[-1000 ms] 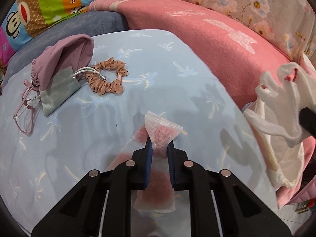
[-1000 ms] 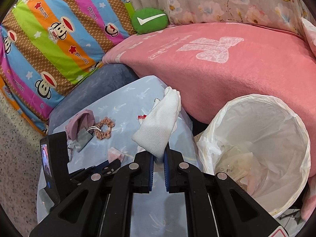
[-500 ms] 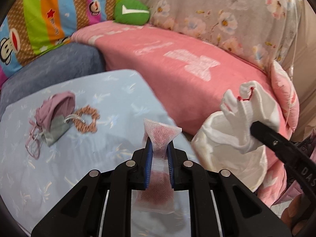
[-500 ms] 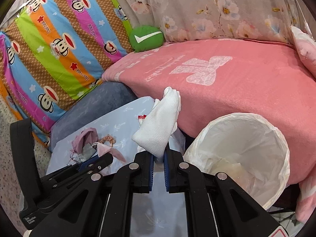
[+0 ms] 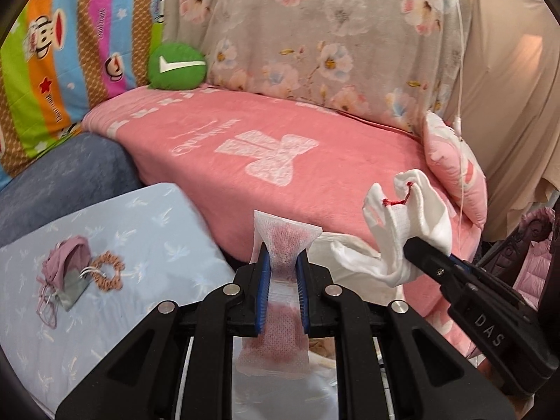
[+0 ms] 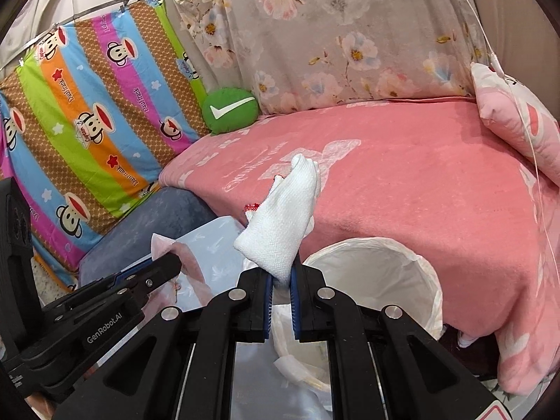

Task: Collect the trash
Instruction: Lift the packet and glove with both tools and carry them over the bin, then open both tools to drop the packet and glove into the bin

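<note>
Beside pink bed: lined bin (image 6: 416, 269), crumpled paper inside | left tongs (image 5: 282, 266) pinching wrapper (image 5: 284, 241) | right tongs (image 6: 280, 280) pinching glove (image 6: 283, 224)

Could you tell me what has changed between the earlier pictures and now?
Both tools rose off the light-blue mat and swung toward the lined trash bin. The left tool kept its pink-stained wipe, the right tool its white glove. The pouch and scrunchie stayed on the mat.

Pink-stained wipe (image 5: 285, 245) clamped upright; white glove (image 6: 280, 217) likewise clamped; white-lined bin (image 6: 378, 273) open below.
</note>
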